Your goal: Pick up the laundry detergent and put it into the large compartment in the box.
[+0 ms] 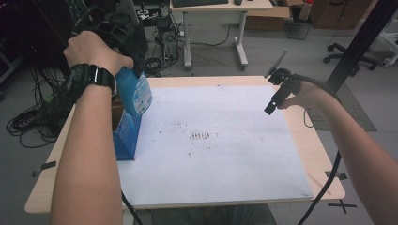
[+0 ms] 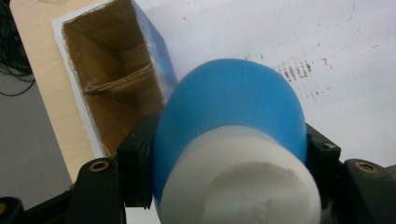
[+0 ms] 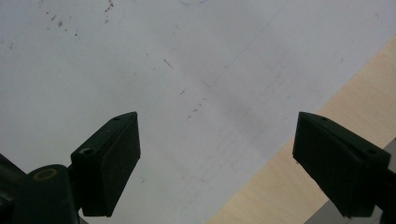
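My left gripper (image 1: pixel 133 70) is shut on a blue bottle (image 1: pixel 134 93) and holds it in the air at the table's left. The left gripper view looks along the blue bottle (image 2: pixel 233 112) from its white end, with a black jaw on each side of it. Just below stands a blue cardboard box (image 1: pixel 126 136), open at the top; its brown inside (image 2: pixel 112 88) holds nothing that I can see. My right gripper (image 1: pixel 271 108) hovers over the right part of the white sheet (image 1: pixel 216 140). In its own view the right gripper (image 3: pixel 217 163) is open, nothing between its jaws.
The white sheet (image 3: pixel 163 70) bears small dark marks (image 1: pixel 201 136) near its middle. Bare wooden table (image 1: pixel 324 164) runs along the right and left edges. Cables (image 1: pixel 28 122) lie on the floor at left; a desk (image 1: pixel 216 28) and a chair base (image 1: pixel 349 54) stand beyond.
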### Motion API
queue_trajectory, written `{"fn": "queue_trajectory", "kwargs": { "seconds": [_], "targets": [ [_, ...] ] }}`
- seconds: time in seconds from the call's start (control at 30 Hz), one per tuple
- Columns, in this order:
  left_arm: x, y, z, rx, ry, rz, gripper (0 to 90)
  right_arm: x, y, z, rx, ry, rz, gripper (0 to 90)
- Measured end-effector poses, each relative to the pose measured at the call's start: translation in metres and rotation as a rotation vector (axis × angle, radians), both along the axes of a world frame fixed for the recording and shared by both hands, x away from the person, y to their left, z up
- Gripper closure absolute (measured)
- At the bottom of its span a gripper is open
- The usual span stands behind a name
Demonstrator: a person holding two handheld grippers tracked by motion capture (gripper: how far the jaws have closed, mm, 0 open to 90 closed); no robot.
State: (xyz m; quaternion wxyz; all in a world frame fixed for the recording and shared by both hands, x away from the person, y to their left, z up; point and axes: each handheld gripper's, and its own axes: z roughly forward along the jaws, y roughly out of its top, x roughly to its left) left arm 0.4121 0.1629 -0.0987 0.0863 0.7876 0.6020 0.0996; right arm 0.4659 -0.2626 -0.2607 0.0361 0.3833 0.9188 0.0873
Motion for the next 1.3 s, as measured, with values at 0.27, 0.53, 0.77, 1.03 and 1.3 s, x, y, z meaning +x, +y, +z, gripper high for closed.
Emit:
{"fn": "queue_trajectory", "kwargs": {
  "seconds": [0.27, 0.53, 0.77, 1.03, 1.3],
  "targets": [
    [-0.002, 0.02, 0.004, -0.017, -0.015, 0.06, 36.5, 0.001, -0.001, -0.001, 0.001, 0.001, -0.003, 14.8],
    [-0.004, 0.035, 0.006, -0.007, -0.021, 0.094, 36.4, 0.002, 0.0, -0.004, 0.004, 0.006, -0.002, 14.7],
    [-0.007, 0.05, 0.009, -0.015, -0.03, 0.138, 36.5, 0.002, 0.003, -0.004, 0.006, 0.005, 0.004, 14.8],
    [-0.008, 0.065, 0.006, -0.008, -0.028, 0.186, 36.5, 0.001, 0.004, -0.003, 0.006, 0.002, 0.007, 14.8],
    [-0.009, 0.074, 0.006, -0.006, -0.048, 0.228, 36.6, 0.001, 0.002, -0.004, 0.008, 0.004, -0.002, 14.8]
  ]
}}
